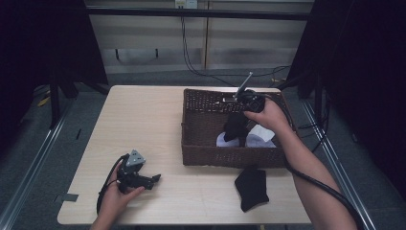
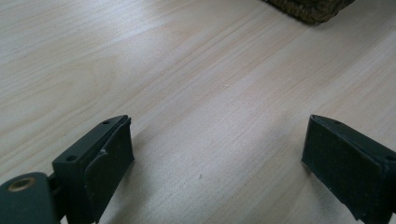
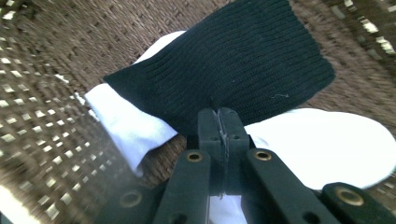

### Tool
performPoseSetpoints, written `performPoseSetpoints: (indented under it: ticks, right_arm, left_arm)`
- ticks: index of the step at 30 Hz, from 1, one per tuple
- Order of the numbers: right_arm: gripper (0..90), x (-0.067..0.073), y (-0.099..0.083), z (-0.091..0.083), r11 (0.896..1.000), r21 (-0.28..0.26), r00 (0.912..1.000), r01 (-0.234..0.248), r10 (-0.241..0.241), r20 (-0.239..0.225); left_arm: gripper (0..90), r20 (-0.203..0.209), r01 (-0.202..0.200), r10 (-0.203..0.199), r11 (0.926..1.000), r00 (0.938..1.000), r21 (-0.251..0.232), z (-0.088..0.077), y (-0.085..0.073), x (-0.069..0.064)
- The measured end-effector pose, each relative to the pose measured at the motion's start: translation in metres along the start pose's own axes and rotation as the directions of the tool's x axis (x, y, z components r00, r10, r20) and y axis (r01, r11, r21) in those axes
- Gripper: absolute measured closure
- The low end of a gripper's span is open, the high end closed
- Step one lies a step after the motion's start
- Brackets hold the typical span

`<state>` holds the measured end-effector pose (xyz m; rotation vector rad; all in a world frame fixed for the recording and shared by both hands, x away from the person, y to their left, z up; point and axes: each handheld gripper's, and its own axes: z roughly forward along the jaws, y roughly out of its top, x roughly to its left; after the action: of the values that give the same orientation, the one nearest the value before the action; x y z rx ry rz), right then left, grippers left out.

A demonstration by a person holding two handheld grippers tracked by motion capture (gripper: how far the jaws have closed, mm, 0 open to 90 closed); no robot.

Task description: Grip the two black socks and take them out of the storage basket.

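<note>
The right gripper [image 3: 220, 116] is hanging over the wicker basket [image 1: 206, 155] with its jaws pinched tight on the edge of a black sock [image 3: 233, 65], which is dangling just below the fingertips and draping over the white socks [image 3: 327, 144] lying underneath it on the basket floor. The sock is looking light, soft and limp: ribbed knit, no stiffness, so it is folding and swinging wherever it is lifted. Its weave is giving the pads good friction, so slipping seems unlikely provided a full fold of cloth is caught and not a thin edge. The cuff or a bunched fold is probably the best place to take it.

The left gripper [image 2: 219, 154] is resting low over the bare wooden surface [image 2: 187, 70], jaws standing wide apart with nothing between them, the basket's corner lying well ahead of it.

A second black sock [image 1: 251, 187] is lying on the surface outside the basket, on the near side of the right gripper.

How much cloth is actually sitting between the closed jaws is hidden by the jaws themselves. The held sock's lower end is blending into the dark basket in the high view, and how many white socks are there is hard to tell.
</note>
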<state>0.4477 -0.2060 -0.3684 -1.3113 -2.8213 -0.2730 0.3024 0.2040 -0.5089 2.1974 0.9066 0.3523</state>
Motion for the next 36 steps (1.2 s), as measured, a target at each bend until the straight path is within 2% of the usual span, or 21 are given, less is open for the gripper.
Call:
performPoseSetpoints:
  ticks: [2,7,11,12,14,21,22,23,26,28,29,30,35,36]
  right_arm:
    - [90.0,0.0,0.0,-0.013,1.0,-0.009,0.9999,0.014,-0.014,0.007]
    - [90.0,0.001,0.001,-0.046,0.999,-0.042,0.9999,0.01,-0.01,0.012]
    - [90.0,0.002,0.002,-0.069,0.999,-0.038,0.9996,0.01,-0.009,0.027]
    - [90.0,0.002,0.002,-0.069,0.999,-0.038,0.9996,0.01,-0.009,0.027]
    - [90.0,0.003,0.003,-0.082,0.999,-0.038,0.9992,0.014,-0.012,0.037]
    - [90.0,0.008,0.003,-0.112,0.999,-0.045,0.999,0.012,-0.01,0.044]
    - [90.0,0.008,0.003,-0.112,0.999,-0.045,0.999,0.012,-0.01,0.044]
    - [90.0,0.008,0.003,-0.122,0.999,-0.047,0.9985,0.016,-0.014,0.053]
    - [90.0,0.009,0.002,-0.129,0.998,-0.053,0.9981,0.02,-0.016,0.059]
    - [90.0,0.011,0.0,-0.143,0.998,-0.06,0.9975,0.019,-0.014,0.069]
    - [90.0,0.011,0.0,-0.143,0.998,-0.06,0.9975,0.019,-0.014,0.069]
    - [90.0,0.013,-0.001,-0.152,0.997,-0.071,0.9974,0.021,-0.016,0.071]
    - [90.0,0.019,-0.003,-0.168,0.996,-0.088,0.997,0.021,-0.014,0.076]
    - [90.0,0.022,-0.005,-0.177,0.995,-0.093,0.9965,0.03,-0.023,0.08]
  left_arm:
    - [7.9,0.0,0.0,0.0,1.0,1.0,0.0,0.0,0.0,0.0]
    - [7.9,0.0,0.0,0.0,1.0,1.0,0.0,0.0,0.0,0.0]
    - [7.9,0.0,0.0,0.0,1.0,1.0,0.0,0.0,0.0,0.0]
    - [7.9,0.0,0.0,0.0,1.0,1.0,0.0,0.0,0.0,0.0]
    - [7.9,0.0,0.001,-0.001,1.0,1.0,0.0,0.0,0.0,0.0]
    - [7.9,0.0,0.0,0.0,1.0,1.0,0.0,0.0,0.0,0.0]
    - [7.9,0.0,0.0,0.0,1.0,1.0,0.0,0.0,0.0,0.0]
    - [7.9,0.0,0.0,0.0,1.0,1.0,0.0,0.0,0.0,0.0]
    - [7.9,0.001,-0.008,0.008,0.9999,1.0,0.006,0.0,0.0,0.001]
    - [7.9,0.003,-0.002,0.002,1.0,1.0,0.005,0.0,0.0,0.0]
    - [7.9,0.003,-0.002,0.002,1.0,1.0,0.005,0.0,0.0,0.0]
    - [7.9,0.003,-0.002,0.002,1.0,1.0,0.004,0.0,0.0,0.0]
    - [7.9,0.003,-0.002,0.002,1.0,1.0,0.005,0.0,0.0,0.0]
    - [7.9,0.003,-0.003,0.003,1.0,1.0,0.005,0.0,0.0,0.0]
